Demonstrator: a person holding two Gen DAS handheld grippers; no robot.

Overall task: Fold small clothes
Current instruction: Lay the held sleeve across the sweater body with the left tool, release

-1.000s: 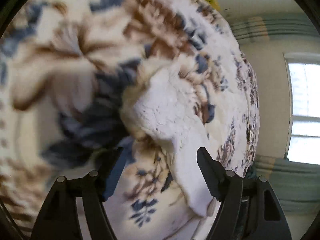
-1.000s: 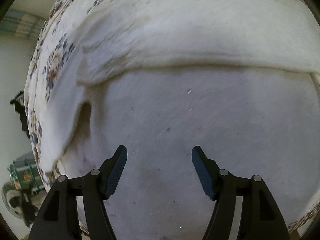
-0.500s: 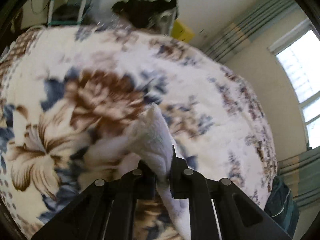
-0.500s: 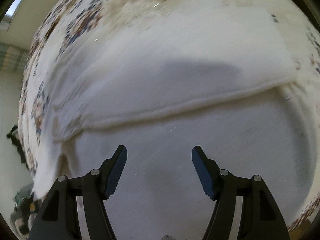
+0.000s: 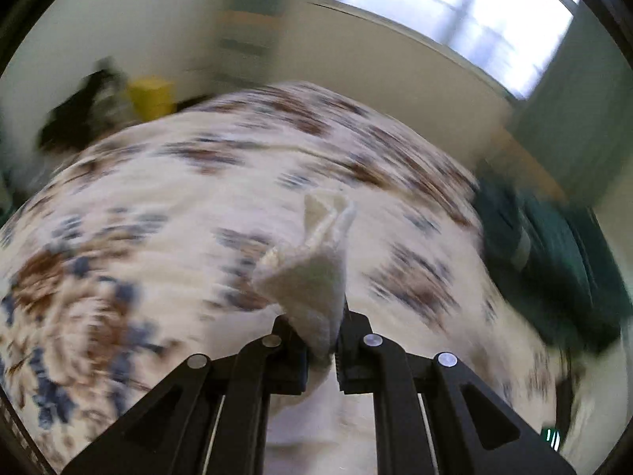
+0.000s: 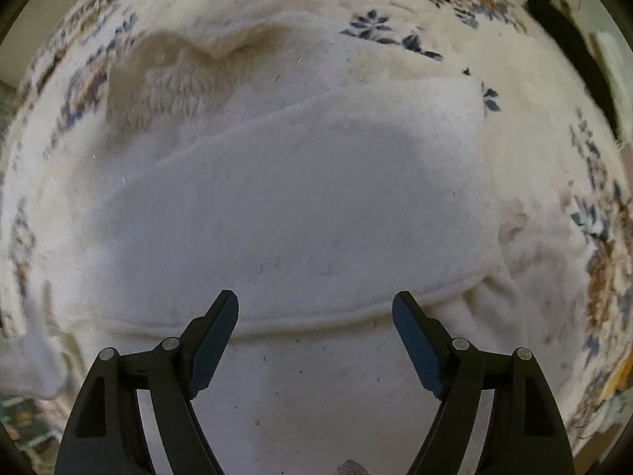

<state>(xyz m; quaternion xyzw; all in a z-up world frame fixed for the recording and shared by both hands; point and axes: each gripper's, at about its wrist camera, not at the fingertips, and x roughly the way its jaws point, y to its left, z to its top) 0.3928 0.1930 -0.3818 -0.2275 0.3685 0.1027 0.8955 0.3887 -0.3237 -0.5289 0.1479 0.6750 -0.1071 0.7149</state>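
In the left wrist view the left gripper (image 5: 321, 350) sits at the lower centre of the frame with its 2 black fingers clamped on a bunched corner of the cream-white fleece garment (image 5: 312, 277). The pinched cloth stands up from the jaws as a pointed fold reaching to mid-frame, and more of it trails down between the gripper arms to the bottom edge. Behind it the floral bedspread with brown and blue flowers on cream fabric (image 5: 150, 206) fills the left and centre of the frame, heavily blurred. A dark green bundle of fabric (image 5: 554, 261) lies against the bedspread's right edge, a yellow box (image 5: 152, 95) sits at upper left beyond its far edge, and a bright window (image 5: 455, 19) fills the upper right.

In the right wrist view the right gripper (image 6: 315, 340) is at the bottom centre, its 2 blue-padded fingers spread wide and holding nothing. The garment (image 6: 300, 206) lies flat across the middle of this frame, a folded layer on top whose thick hem runs left to right just above the fingertips. The layer's right side edge runs down from the upper right. The bedspread (image 6: 561, 166) borders the garment at the top, left and right.
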